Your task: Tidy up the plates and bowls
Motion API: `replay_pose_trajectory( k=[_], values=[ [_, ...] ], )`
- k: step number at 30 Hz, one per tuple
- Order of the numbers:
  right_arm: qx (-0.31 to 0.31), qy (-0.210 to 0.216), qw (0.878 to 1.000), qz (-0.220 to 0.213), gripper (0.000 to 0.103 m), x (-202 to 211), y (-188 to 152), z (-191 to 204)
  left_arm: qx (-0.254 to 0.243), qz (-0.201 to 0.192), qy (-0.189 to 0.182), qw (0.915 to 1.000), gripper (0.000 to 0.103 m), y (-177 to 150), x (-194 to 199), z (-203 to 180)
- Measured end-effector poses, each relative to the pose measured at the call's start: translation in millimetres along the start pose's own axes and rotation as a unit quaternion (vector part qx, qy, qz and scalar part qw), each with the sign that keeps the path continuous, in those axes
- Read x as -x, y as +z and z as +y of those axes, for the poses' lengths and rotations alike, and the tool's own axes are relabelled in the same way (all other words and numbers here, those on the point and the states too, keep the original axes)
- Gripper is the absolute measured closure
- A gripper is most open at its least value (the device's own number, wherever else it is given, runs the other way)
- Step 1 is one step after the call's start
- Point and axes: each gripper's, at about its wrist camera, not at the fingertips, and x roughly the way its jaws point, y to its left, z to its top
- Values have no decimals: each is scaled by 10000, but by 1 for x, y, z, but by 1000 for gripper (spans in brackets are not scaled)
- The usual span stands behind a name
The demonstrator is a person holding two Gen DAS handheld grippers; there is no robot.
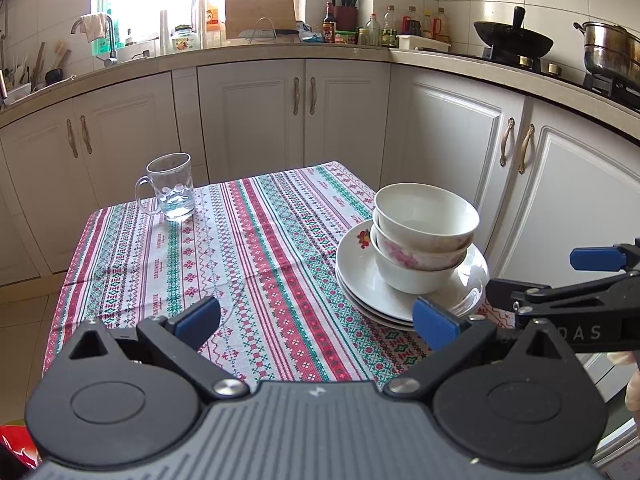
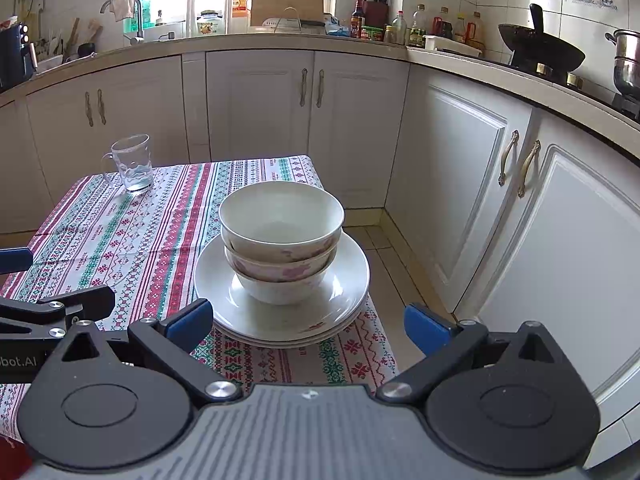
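Both black, blue-padded tools gape wide with nothing in them. The right gripper (image 2: 308, 326) squarely faces the stack straight ahead: three nested white ceramic bowls (image 2: 281, 240) upright on white plates (image 2: 344, 292), near the striped tablecloth's (image 2: 120, 240) corner. The left gripper (image 1: 316, 320) has them off to its right, so the right looks better placed. Beyond stands a clear glass mug (image 1: 170, 188).

Table covered by striped, patterned tablecloth (image 1: 248, 248). Glass mug (image 1: 170, 188) stands upright at far left corner, a little water inside. Beyond, white cabinets (image 1: 256, 116) run beneath a countertop (image 1: 280, 50). On countertop: faucet (image 1: 106, 38) draped with cloth at far left, wooden cutting board (image 1: 260, 16) against the window, knife block (image 1: 345, 10), row of bottles (image 1: 404, 26). Far right: black wok (image 1: 514, 42) and steel pot (image 1: 610, 50) on the stove.
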Motion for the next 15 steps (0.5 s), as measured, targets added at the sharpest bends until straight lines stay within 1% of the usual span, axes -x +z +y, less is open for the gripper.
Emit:
replay_pose_trajectory(
  k=[15],
  values=[
    [5,-10,10000,11,0,0,1,0,41,50,-6,10000,1,0,-2,0]
  ],
)
